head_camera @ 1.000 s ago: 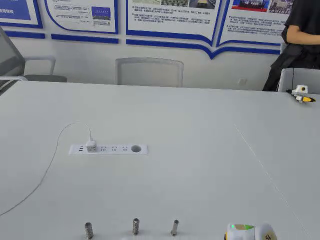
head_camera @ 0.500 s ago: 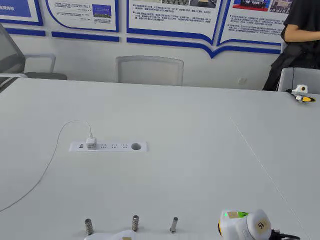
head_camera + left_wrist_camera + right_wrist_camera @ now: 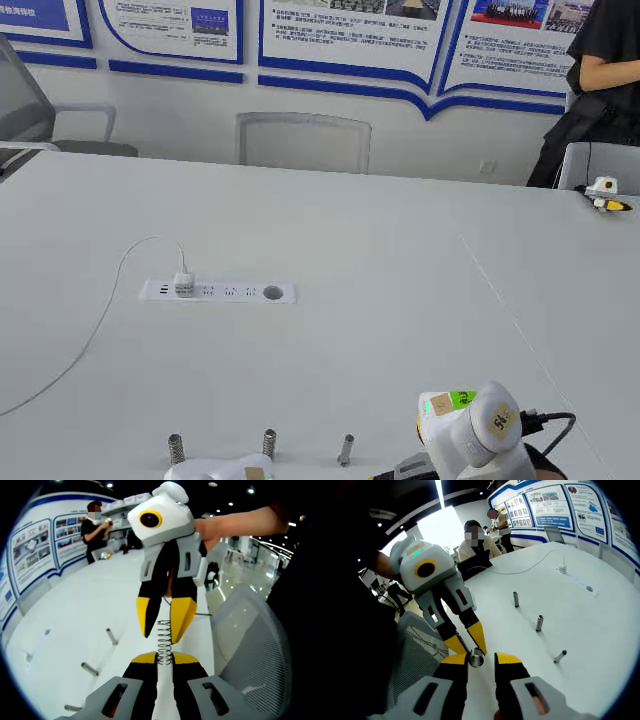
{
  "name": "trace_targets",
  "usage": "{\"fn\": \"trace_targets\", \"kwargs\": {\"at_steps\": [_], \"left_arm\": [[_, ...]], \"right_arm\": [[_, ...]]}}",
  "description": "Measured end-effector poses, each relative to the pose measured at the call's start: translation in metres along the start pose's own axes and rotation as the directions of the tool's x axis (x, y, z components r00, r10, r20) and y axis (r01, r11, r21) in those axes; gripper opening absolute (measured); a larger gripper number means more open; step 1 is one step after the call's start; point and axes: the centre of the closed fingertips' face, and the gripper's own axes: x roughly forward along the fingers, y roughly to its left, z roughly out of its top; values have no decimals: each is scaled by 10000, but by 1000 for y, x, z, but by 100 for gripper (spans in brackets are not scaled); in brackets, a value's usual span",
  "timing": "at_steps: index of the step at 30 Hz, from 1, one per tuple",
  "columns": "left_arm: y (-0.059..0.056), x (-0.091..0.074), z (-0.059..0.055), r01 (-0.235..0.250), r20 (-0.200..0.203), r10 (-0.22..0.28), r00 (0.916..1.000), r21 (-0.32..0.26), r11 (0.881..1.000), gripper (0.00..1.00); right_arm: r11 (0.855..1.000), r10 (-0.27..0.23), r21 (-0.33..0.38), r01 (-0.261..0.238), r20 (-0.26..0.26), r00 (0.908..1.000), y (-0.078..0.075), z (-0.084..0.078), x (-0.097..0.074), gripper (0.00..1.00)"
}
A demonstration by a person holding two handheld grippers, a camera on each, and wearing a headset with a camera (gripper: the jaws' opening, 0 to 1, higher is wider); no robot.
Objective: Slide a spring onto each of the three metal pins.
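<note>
A: What is the left gripper (image 3: 160, 659) holding?

B: A little spring (image 3: 163, 639). It is thin shiny wire, curled round and round. The yellow fingers (image 3: 145, 658) are pinched tight on its bottom end. The rest of it sticks straight out past the tips.

A: And the right gripper (image 3: 482, 658)?

B: Its fingers (image 3: 507, 659) are black with yellow tips, and there is a gap between them. In the left gripper view they sit one on each side of the spring's free end. I cannot tell if they touch it. In the right gripper view the spring looks like a small ring. It is close beside one finger and apart from the other.

A: Where are the pins?

B: They stand in a row on the table (image 3: 400, 250), which is white, smooth and flat. The first pin (image 3: 176, 448) and the middle pin (image 3: 269, 443) each wear a spring, so they look bumpy. The last pin (image 3: 346, 449) is bare, just a smooth grey metal stick.

A: Is the held spring near them?

B: It is apart from all three, by the table's near edge.

A: What else is on the table?

B: A long white power strip (image 3: 217, 292) with a small square plug (image 3: 184, 285) in it. A thin cable (image 3: 100, 320) curves away from the plug.
</note>
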Motion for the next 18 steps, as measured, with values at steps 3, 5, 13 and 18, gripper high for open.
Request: {"fn": "trace_targets", "kwargs": {"at_steps": [3,5,13,18], "left_arm": [[1,0,5,16,189,-14,9998,-68,10000,9],[0,1,7,102,285,-98,9995,-129,9999,9],[-1,1,13,175,405,-172,9990,-60,9998,9],[-2,-1,15,214,468,-212,9987,-28,9998,9]], "right_arm": [[9986,129,-512,-163,-666,9977,1,-5,-2,22],[9970,122,-758,-183,-804,9967,-1,-5,-2,22],[9898,475,-1307,-574,-779,9958,8,6,-3,21],[9839,592,-1601,-799,-1299,9898,10,-2,1,20]]}}
